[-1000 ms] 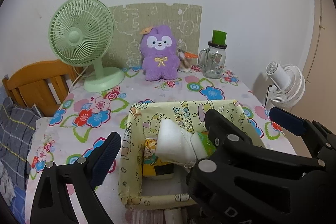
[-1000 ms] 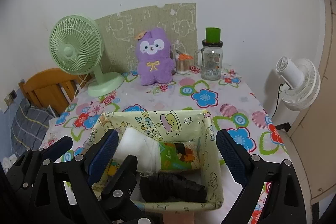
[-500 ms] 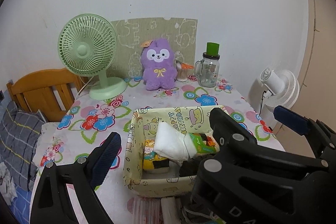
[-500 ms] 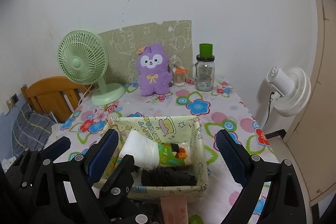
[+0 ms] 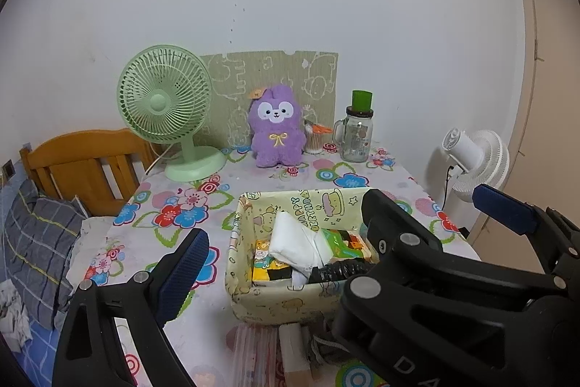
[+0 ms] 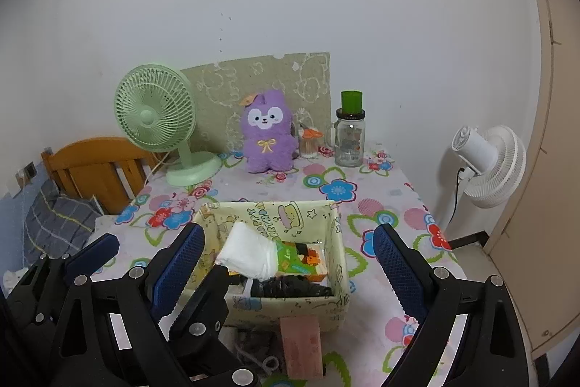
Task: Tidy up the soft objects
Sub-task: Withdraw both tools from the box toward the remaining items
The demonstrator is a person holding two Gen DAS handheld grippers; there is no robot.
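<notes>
Now both my left gripper (image 5: 282,242) and right gripper (image 6: 286,260) hang spread and empty above the box (image 6: 337,231); next pick up the pink cloth (image 6: 301,347) near it.

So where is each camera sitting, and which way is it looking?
Left wrist: on the left claw, looking forward across the flowered table at the yellow fabric basket; its own blue-padded fingers show, plus the right claw's.
Right wrist: on the right claw, same direction; both claws show.
Shared: basket, purple plush, green fan.

The right gripper (image 5: 417,223) hides the basket's (image 5: 246,300) right side.
</notes>
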